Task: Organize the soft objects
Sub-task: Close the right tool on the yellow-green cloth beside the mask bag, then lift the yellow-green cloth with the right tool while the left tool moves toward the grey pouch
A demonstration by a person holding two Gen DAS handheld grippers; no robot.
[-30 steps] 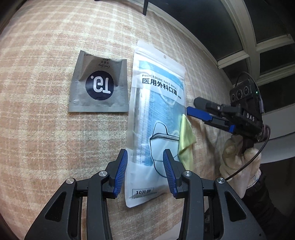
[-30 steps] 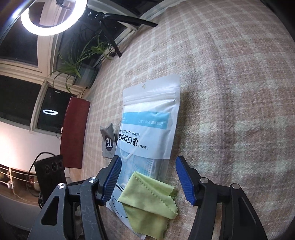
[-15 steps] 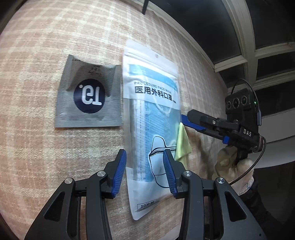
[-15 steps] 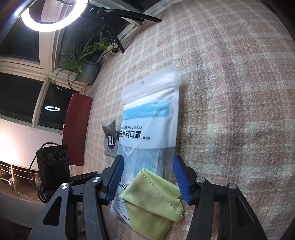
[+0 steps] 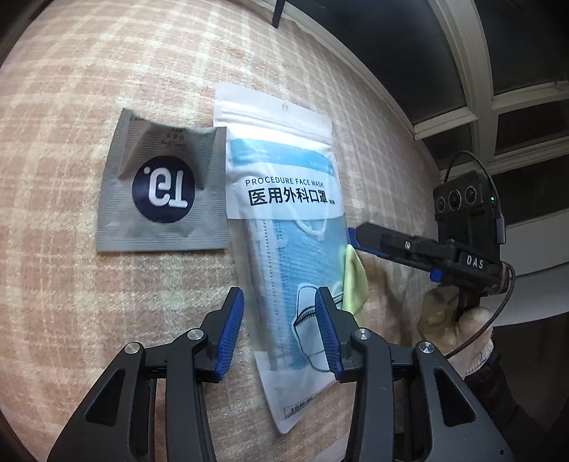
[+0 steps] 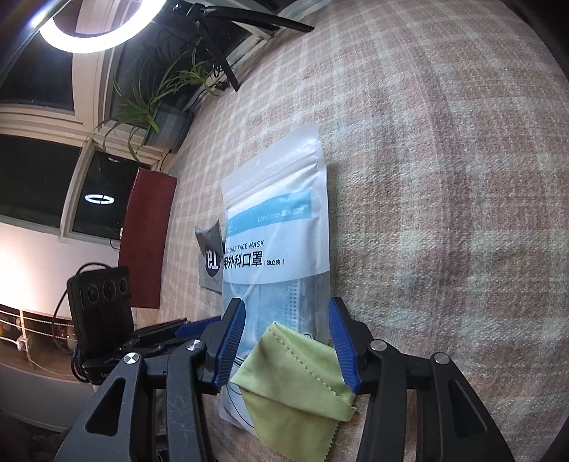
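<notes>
A face mask pack [image 5: 284, 199] lies on the plaid cloth, and a grey sachet [image 5: 163, 192] with a dark round logo sits flat against its left edge. A yellow-green cloth [image 6: 295, 376] rests on the pack's near end [image 6: 277, 248]. My right gripper [image 6: 286, 341] straddles that end and the cloth. Its jaws are closing, with the pads close beside both, and I see no firm squeeze. In the left wrist view it [image 5: 359, 241] reaches in from the right, held by a gloved hand [image 5: 451, 320]. My left gripper [image 5: 279, 334] hovers open over the pack's lower part.
The plaid tablecloth [image 6: 444, 177] spreads wide to the right of the pack. Along the far edge stand a potted plant [image 6: 160, 103], black tripod legs [image 6: 227, 53] under a ring light [image 6: 96, 32], and a dark red panel [image 6: 145, 238]. Dark windows [image 5: 515, 53] lie beyond.
My right gripper's jaws have narrowed around the green cloth and the pack's end. The left gripper keeps the same opening and has barely shifted over the pack.
</notes>
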